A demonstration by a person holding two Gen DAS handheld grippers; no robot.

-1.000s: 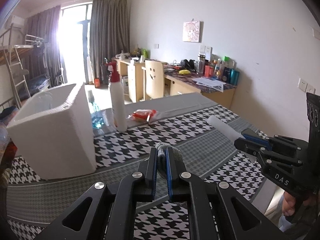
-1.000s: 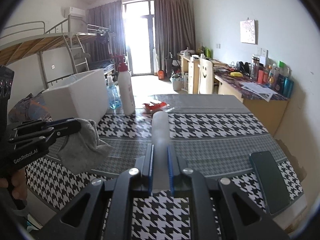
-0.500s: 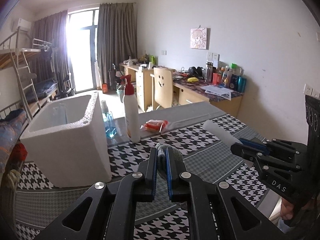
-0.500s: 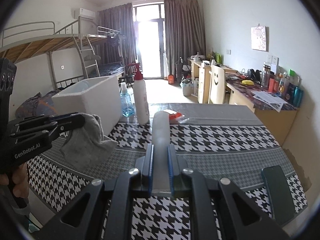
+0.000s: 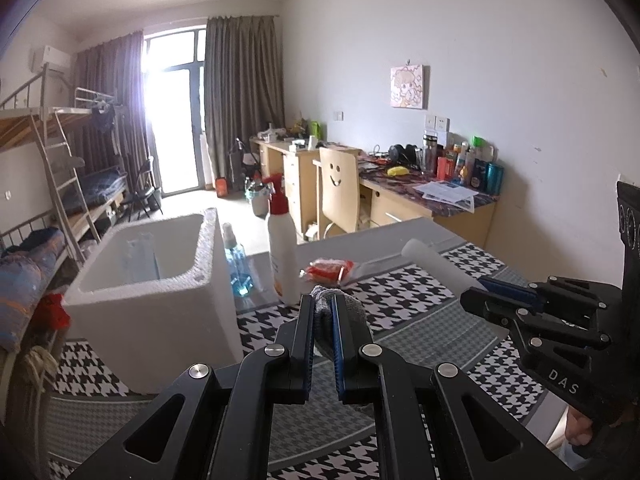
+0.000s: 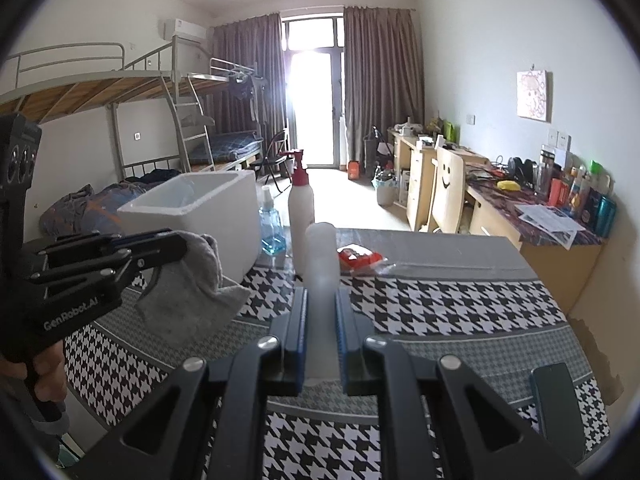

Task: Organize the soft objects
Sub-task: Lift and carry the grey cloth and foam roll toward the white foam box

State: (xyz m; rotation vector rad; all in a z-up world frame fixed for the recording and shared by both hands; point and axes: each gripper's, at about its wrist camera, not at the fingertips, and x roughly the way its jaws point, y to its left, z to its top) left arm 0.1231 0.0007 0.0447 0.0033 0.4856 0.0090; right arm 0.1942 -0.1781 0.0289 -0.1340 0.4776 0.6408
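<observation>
Houndstooth table (image 6: 440, 304): foam box (image 6: 208, 216), bottles (image 6: 301, 208).

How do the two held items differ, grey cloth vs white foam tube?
Grey cloth is limp and crumpled, drooping below the left gripper; white foam tube is stiff and straight, jutting forward from the right gripper. Cloth is dark grey and woven; tube is pale, smooth, cylindrical. Shared: both are clamped in shut jaws, lifted above the houndstooth table.
</observation>
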